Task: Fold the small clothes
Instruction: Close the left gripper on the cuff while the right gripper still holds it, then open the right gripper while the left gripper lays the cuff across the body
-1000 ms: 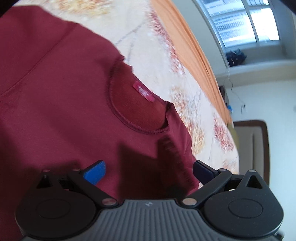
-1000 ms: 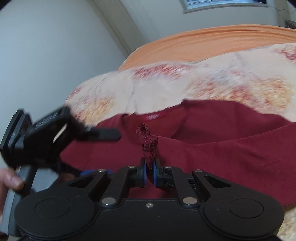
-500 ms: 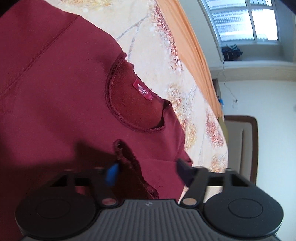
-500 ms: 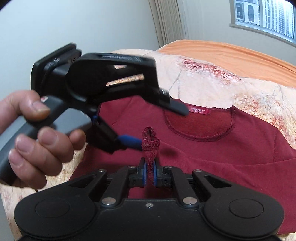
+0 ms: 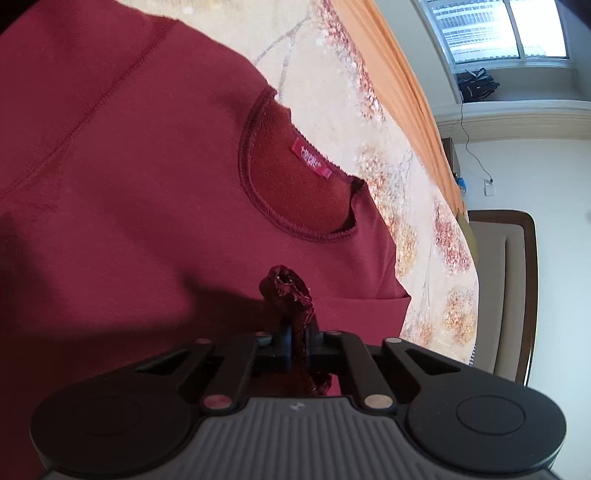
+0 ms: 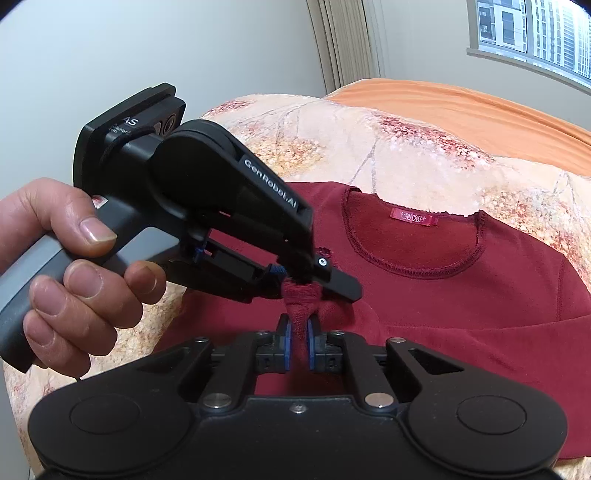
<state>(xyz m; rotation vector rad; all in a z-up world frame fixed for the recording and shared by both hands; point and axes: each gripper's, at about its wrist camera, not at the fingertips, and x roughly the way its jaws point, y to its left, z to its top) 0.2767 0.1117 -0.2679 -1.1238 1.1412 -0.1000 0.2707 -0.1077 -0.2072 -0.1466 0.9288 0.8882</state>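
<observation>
The dark red fleece top (image 6: 461, 295) lies flat on the floral bedspread (image 6: 388, 147). The left gripper (image 5: 298, 345) has just clamped its bunched cuff; the right gripper (image 6: 298, 349) has its jaws easing apart, seemingly still brushing the cloth. Release fully before pulling.

One dark red sweatshirt (image 6: 461, 295) lies on one bed, which wears one flower-patterned quilt (image 6: 388, 147) and one orange sheet (image 6: 461, 107). The sweatshirt has one round neckline (image 5: 295, 184) with one red label (image 5: 311, 157) sewn inside, and one bunched cuff (image 6: 301, 295). There are two hand-held grippers: the left hand-held gripper (image 5: 298, 343) and the right hand-held gripper (image 6: 298, 343), each with two fingers. One hand (image 6: 70, 266) is in view. One window (image 5: 495, 29) shows, with one dark bag (image 5: 478, 83) on its sill, and one brown-framed headboard (image 5: 517, 288).
</observation>
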